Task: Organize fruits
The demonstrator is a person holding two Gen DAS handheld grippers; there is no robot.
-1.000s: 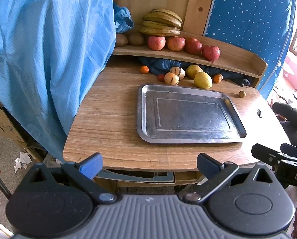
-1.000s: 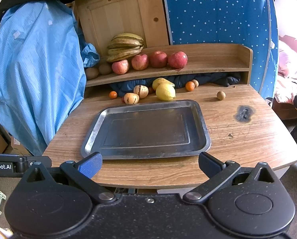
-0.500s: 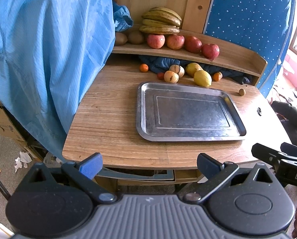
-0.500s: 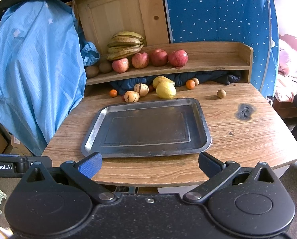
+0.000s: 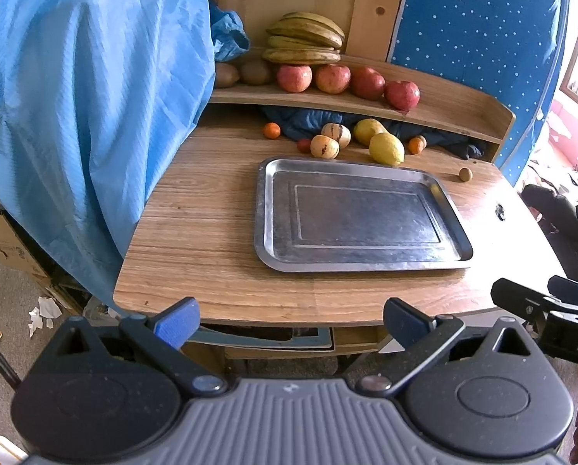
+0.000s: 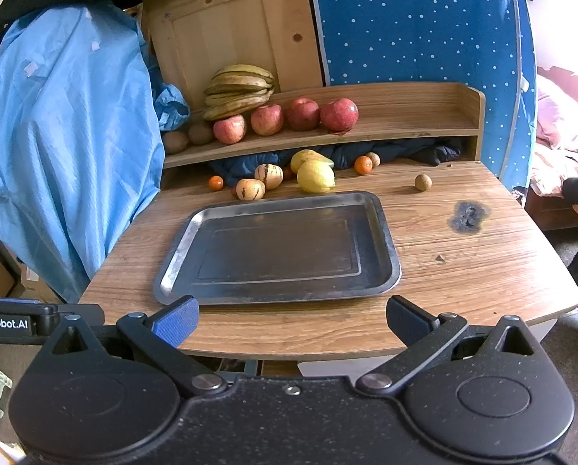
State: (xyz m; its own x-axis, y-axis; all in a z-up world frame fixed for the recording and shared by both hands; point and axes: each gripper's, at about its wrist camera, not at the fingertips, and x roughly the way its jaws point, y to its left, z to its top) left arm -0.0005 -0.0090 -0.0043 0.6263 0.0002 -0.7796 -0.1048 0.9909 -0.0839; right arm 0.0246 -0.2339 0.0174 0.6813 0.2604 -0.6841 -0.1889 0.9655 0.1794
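Note:
An empty metal tray (image 5: 277, 209) (image 6: 180, 248) lies in the middle of the wooden table (image 5: 196, 201). Behind it lie a lemon (image 5: 386, 148) (image 6: 315, 176), a yellow pear (image 5: 367, 129), two striped pale fruits (image 5: 324, 146) (image 6: 251, 189), small oranges (image 5: 271, 130) (image 6: 363, 164) and a small brown fruit (image 5: 465, 174) (image 6: 423, 182). On the shelf (image 6: 405, 116) sit several red apples (image 5: 331, 78) (image 6: 302, 113), bananas (image 5: 302, 40) (image 6: 238, 89) and kiwis (image 5: 254, 71). My left gripper (image 5: 289, 321) and right gripper (image 6: 293, 319) are both open and empty, held at the table's near edge.
A blue cloth (image 5: 87, 108) hangs at the left of the table. A dark cloth (image 6: 405, 153) is stuffed under the shelf. A blue dotted panel (image 6: 413, 23) stands behind. A dark burn mark (image 6: 468, 215) is on the table's right side.
Both grippers have drawn back slightly from the table; the tray and fruits look a little farther. Nothing on the table has moved.

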